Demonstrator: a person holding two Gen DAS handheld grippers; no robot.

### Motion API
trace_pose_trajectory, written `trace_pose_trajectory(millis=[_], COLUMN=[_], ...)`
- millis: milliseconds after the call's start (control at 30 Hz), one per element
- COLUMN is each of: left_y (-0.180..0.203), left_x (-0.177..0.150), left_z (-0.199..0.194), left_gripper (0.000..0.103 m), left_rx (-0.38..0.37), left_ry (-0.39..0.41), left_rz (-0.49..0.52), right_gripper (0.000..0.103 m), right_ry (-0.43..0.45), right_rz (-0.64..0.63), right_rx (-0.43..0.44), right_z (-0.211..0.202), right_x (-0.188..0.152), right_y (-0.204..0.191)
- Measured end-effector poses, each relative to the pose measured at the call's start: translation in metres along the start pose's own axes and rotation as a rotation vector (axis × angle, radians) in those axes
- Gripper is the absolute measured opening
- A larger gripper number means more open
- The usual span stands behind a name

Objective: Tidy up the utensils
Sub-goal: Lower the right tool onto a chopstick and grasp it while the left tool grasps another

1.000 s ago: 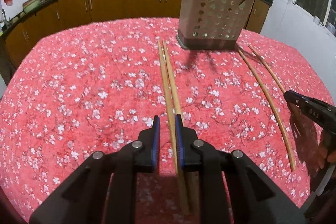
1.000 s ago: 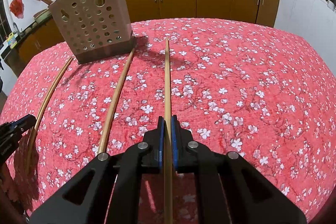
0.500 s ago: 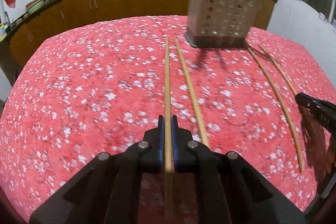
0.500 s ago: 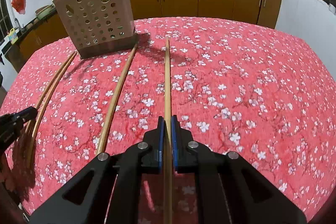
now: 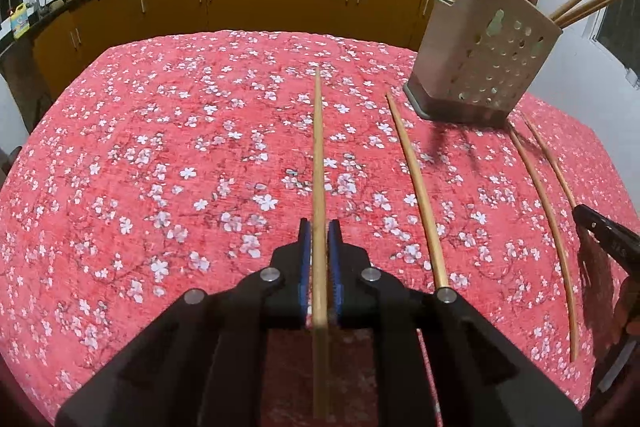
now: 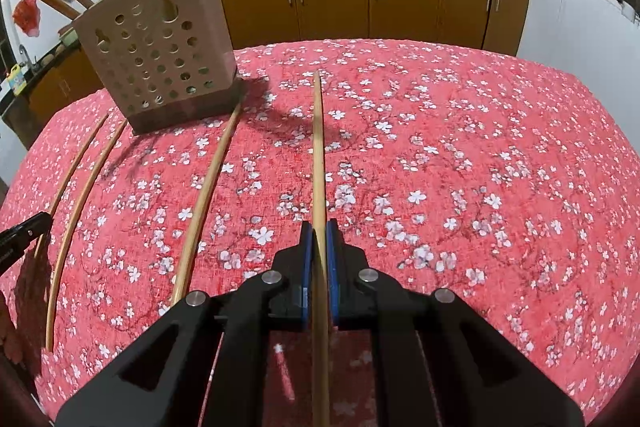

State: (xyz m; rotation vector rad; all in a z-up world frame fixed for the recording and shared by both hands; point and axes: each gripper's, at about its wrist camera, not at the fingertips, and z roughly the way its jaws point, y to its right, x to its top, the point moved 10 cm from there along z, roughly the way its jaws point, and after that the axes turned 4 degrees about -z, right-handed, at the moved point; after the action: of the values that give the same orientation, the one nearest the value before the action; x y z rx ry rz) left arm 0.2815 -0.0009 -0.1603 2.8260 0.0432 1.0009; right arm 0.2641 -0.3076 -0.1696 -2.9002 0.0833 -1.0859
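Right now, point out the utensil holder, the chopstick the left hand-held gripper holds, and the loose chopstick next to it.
utensil holder (image 5: pixel 486 67), left wrist view, perforated front wall.
held chopstick (image 5: pixel 318 155), left wrist view, mid shaft ahead of the pads.
loose chopstick (image 5: pixel 416 187), left wrist view, mid shaft on the cloth.

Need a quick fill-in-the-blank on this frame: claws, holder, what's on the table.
1. The left claw and the right claw are each shut on one ___.
2. The utensil holder stands on a flowered tablecloth whose colour is ___.
3. Besides the two that are held, ___ more lie loose on the cloth.

Missing words: chopstick; red; two
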Motion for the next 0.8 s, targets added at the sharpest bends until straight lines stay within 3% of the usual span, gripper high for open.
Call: trace_pose_trajectory(millis=[800], left_y=[0.0012], left_x=[-0.0019], left_z=[-0.0032], left_gripper=[0.012], left_rx=[-0.017], left_ry=[-0.003], left_rz=[-0.022], right_gripper=[0.009], right_ry=[0.001], right_rz=[0.023], right_rx=[0.02], right_z=[-0.0012], right_x=[-0.0001], right_y=[0.0001])
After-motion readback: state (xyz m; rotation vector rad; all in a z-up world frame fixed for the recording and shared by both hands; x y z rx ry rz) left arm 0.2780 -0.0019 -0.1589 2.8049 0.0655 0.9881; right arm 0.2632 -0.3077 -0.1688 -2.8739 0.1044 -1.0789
